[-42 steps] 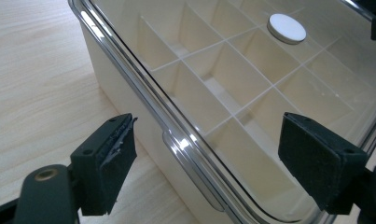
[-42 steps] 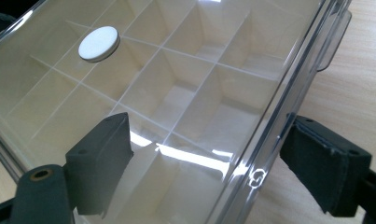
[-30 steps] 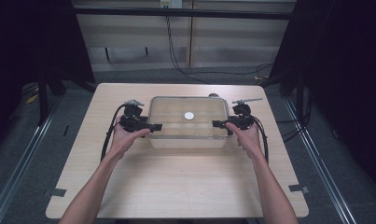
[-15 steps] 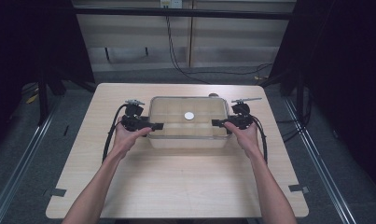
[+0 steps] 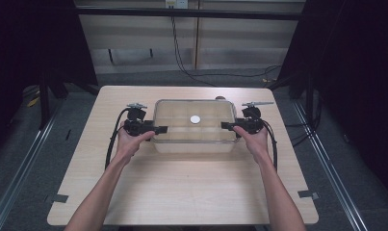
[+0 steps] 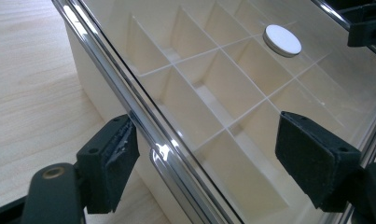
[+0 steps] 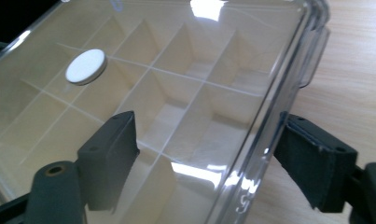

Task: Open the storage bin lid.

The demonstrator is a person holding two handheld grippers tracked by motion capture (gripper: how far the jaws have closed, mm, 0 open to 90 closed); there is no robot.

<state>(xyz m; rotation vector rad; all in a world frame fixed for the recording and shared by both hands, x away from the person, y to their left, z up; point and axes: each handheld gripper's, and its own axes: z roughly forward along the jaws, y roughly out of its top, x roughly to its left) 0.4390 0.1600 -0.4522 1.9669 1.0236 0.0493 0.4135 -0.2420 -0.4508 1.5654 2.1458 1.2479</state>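
A clear plastic box [image 5: 194, 137] with a see-through lid and white dividers sits at the middle of the table. A white round disc [image 5: 195, 119] lies on its lid. My left gripper [image 5: 160, 129] is at the box's left end and my right gripper [image 5: 225, 126] at its right end. In the left gripper view the lid's rim [image 6: 143, 121] runs between the pads [image 6: 113, 163], which stand apart from it. In the right gripper view the rim [image 7: 269, 116] likewise lies between the separated pads [image 7: 311, 158]. Both pairs of jaws have just been closing a little around the rim.
The wooden table [image 5: 182, 187] has bare surface in front of the box and at both sides. A small dark object [image 5: 220, 98] pokes out behind the box. Black cables [image 5: 112, 144] trail from the grippers. Dark floor and metal rails surround the table.
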